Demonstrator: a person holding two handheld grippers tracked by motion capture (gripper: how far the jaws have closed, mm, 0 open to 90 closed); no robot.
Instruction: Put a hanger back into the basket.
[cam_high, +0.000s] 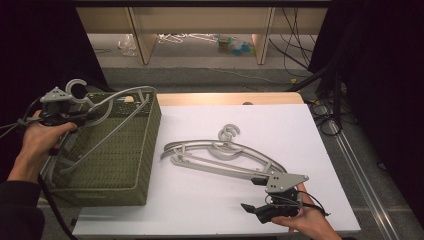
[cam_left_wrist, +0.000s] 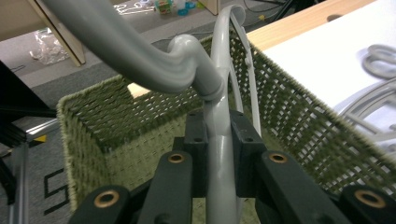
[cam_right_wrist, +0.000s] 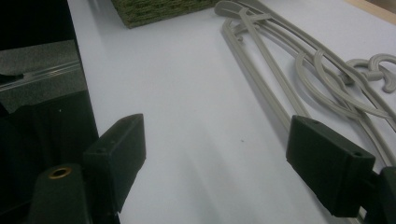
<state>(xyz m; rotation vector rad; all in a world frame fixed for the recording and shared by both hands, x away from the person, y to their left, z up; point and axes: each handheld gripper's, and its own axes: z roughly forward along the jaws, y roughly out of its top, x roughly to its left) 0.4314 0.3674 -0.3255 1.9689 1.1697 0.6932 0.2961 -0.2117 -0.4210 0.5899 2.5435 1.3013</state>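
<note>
My left gripper is shut on a grey plastic hanger near its hook, holding it over the left rim of a green woven basket. In the left gripper view the pads clamp the hanger's neck, with the basket's mesh wall behind. A small pile of grey hangers lies on the white table top. My right gripper rests near the front edge by the pile's right end and stands open with nothing between its jaws. The hangers run past its right pad.
The basket stands at the table's left side, overhanging the white sheet. A wooden strip borders the far edge. Behind it are shelf legs and floor clutter. Cables hang off the right side beside dark curtains.
</note>
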